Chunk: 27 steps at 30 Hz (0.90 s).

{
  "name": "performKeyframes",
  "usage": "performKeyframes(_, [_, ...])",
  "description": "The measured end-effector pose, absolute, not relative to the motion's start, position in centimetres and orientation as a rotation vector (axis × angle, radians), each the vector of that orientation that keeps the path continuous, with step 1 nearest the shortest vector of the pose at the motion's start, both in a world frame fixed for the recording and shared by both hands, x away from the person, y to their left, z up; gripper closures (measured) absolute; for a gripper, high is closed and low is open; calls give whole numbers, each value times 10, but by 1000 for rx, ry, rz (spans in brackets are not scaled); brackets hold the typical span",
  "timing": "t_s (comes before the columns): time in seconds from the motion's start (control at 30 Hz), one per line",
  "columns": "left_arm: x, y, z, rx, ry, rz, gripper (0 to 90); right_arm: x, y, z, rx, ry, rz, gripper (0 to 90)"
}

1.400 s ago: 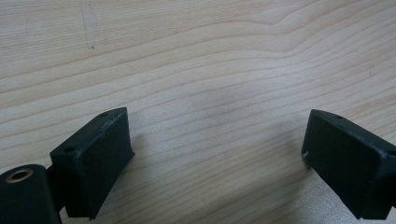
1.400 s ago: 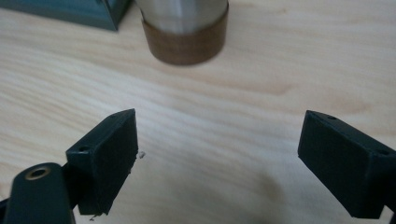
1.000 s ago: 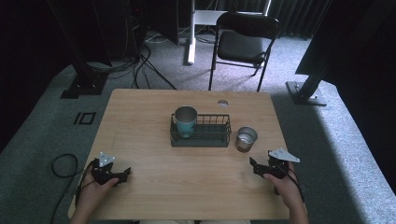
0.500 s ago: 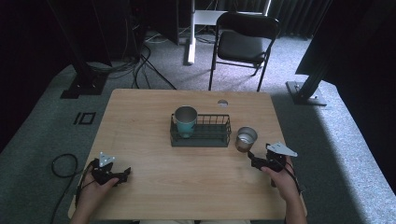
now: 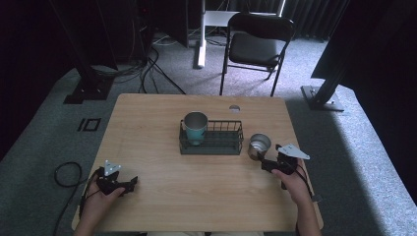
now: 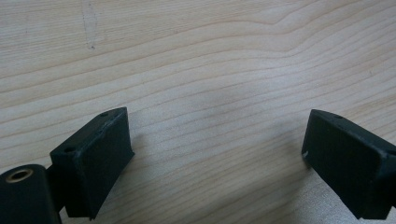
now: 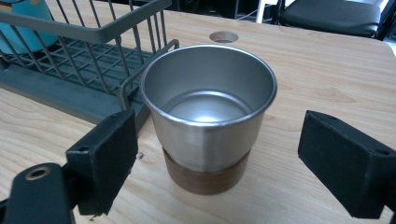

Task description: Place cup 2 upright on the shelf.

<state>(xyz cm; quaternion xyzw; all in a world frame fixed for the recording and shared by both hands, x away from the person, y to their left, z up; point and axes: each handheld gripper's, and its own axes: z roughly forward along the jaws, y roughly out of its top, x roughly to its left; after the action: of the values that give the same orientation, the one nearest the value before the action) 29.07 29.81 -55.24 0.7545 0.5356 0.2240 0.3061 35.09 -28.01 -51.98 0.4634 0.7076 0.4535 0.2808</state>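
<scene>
High view: steel cup [image 5: 259, 145] is standing upright on the tabletop [image 5: 157, 128] at about 3 o'clock of the wire basket [image 5: 212, 139], just beside it. Right gripper [image 5: 265, 162] is sitting near the cup at its 5 o'clock; contact is probably not made. Left gripper [image 5: 129, 185] is lying at the tabletop's 7 o'clock.

Left gripper view: jaws are standing spread over bare wood.

Right gripper view: jaws are standing spread, flanking the cup [image 7: 208, 114] without touching it.
</scene>
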Motion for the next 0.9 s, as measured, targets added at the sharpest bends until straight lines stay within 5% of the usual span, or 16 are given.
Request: performKeyframes(0.9, [291, 298, -552, 1995, 1419, 591, 89, 383, -260, -517, 1186, 1924, 1185, 116])
